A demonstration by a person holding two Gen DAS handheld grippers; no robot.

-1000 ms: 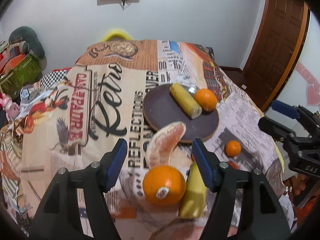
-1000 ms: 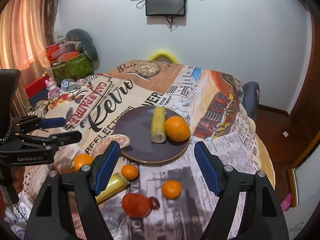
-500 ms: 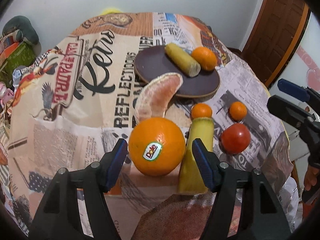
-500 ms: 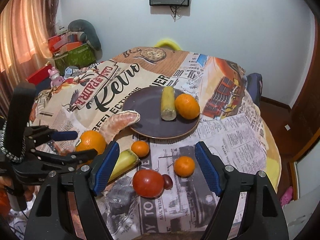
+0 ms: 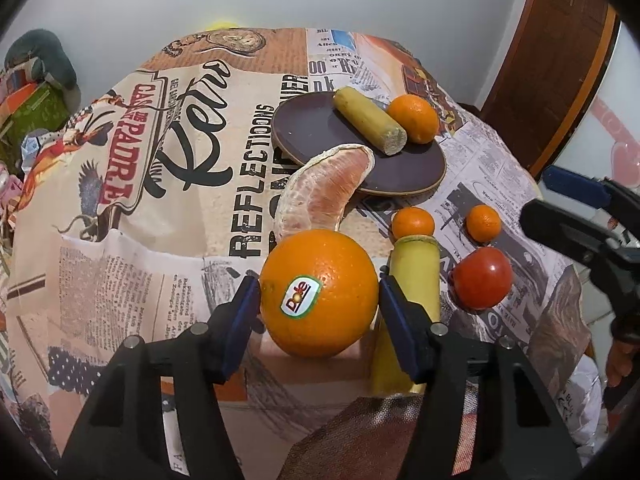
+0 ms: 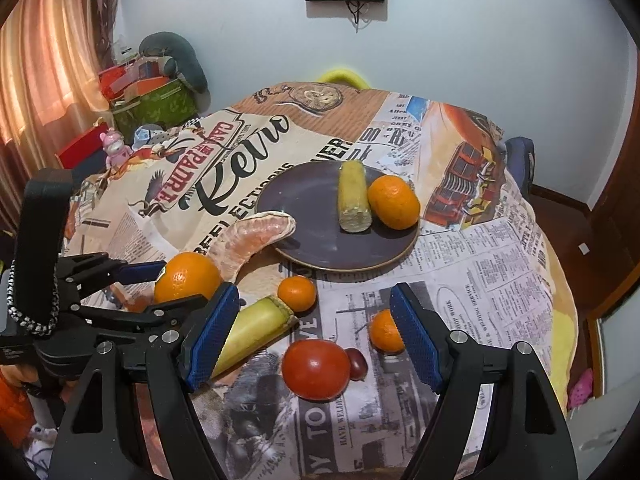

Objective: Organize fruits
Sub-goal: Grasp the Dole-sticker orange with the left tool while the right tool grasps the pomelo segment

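Observation:
A big orange with a Dole sticker [image 5: 319, 298] sits at the table's near edge between the blue pads of my left gripper [image 5: 319, 304], which is open around it, pads close to its sides. It also shows in the right wrist view [image 6: 187, 278]. A pomelo segment [image 5: 326, 192] leans on the dark plate [image 5: 312, 128], which holds a banana piece [image 5: 370, 120] and an orange [image 5: 414, 118]. My right gripper [image 6: 314, 336] is open and empty above a tomato [image 6: 316, 369] and a small mandarin [image 6: 383, 333].
A second banana piece [image 6: 256, 330], another mandarin [image 6: 297, 293] and a small dark fruit [image 6: 357, 364] lie on the printed tablecloth [image 6: 480, 264]. Boxes and toys [image 6: 148, 92] stand beyond the table's left side. A wooden door [image 5: 556, 56] is at the right.
My left gripper has moved forward and lower so its pads now flank the Dole orange. My right gripper has dropped closer over the tomato and mandarin.

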